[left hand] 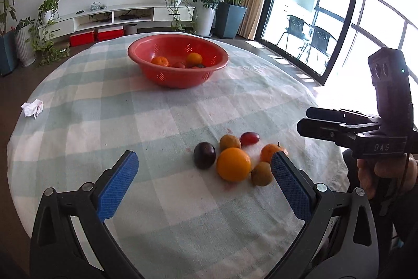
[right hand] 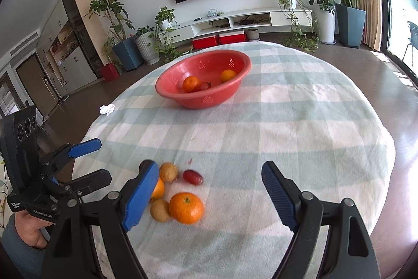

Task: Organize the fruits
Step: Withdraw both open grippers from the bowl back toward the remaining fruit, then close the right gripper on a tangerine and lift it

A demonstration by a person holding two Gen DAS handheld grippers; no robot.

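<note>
A red perforated bowl (left hand: 162, 76) stands at the far side of the checked tablecloth, with two oranges and darker fruit inside; it also shows in the right wrist view (right hand: 203, 98). Near me lies a cluster: a large orange (left hand: 233, 164), a dark plum (left hand: 204, 155), a red grape (left hand: 249, 138), two brownish fruits (left hand: 230, 142) and a tangerine (left hand: 269, 151). In the right wrist view the tangerine (right hand: 186, 207) and grape (right hand: 192, 177) lie between my fingers. My left gripper (left hand: 205, 164) is open and empty just before the cluster. My right gripper (right hand: 210, 182) is open and empty above it.
A crumpled white tissue (left hand: 32, 108) lies at the table's left edge. The round table's edge (right hand: 386, 137) drops off to the brown floor on the right. Potted plants, a TV cabinet and red boxes stand beyond the table.
</note>
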